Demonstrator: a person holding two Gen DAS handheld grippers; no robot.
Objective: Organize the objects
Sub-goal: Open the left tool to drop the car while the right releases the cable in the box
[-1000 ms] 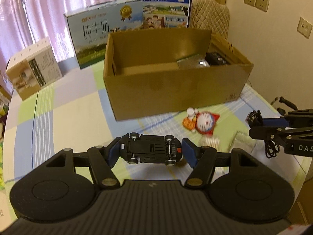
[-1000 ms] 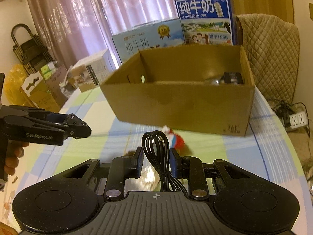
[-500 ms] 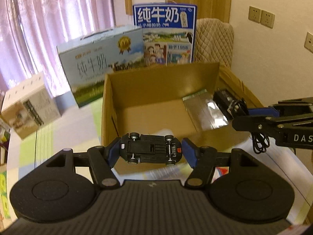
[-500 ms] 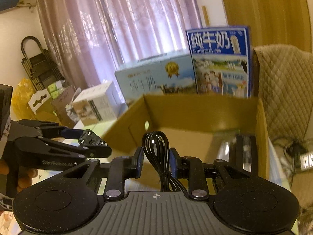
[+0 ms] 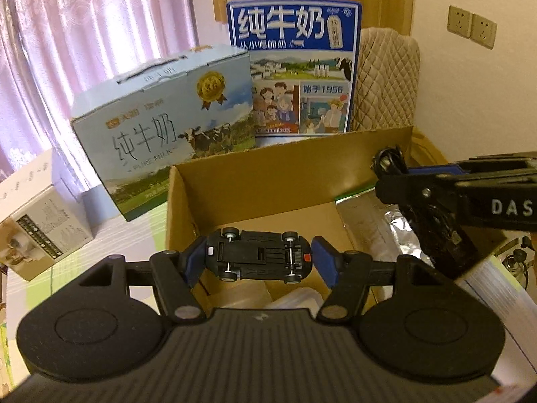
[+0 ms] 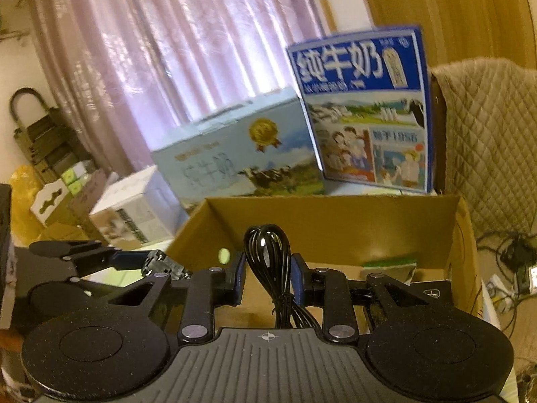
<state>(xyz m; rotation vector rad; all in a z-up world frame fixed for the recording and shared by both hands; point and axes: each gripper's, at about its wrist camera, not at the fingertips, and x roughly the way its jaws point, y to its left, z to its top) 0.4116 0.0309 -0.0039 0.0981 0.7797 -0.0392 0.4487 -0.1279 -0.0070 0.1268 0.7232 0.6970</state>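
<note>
A black toy car [image 5: 258, 255] is held between the two blue pads of the left gripper [image 5: 258, 257], with its underside and four wheels turned toward the camera. The pads are closed on the front and the rear end of the car, so the opening is as wide as the car is long. The car is seen over the open cardboard box [image 5: 214, 181], above the near left part of its inside.

A bundled black cable [image 6: 268, 258] is clamped between the blue pads of the right gripper [image 6: 268, 268]. The jaws are nearly closed, only the thickness of the bundle is left between them. The loop of the cable stands above the pads and the loose ends hang down toward the gripper body. In the left wrist view the right gripper is seen at the right side, above the right part of the box, and the cable hangs below it.

On the floor of the box a silver foil packet [image 5: 379, 215] is lying at the right side, and a black object [image 6: 433, 290] is seen near the right wall; what it is cannot be told.

Behind the box a light blue milk carton case [image 5: 161, 127] is standing at the left and a dark blue milk case [image 5: 292, 63] is standing upright in the middle. A small white box [image 5: 40, 221] is placed further left on the table. A quilted beige chair back [image 5: 386, 80] is seen behind the cases, and pink curtains [image 5: 84, 33] are hanging at the back.
</note>
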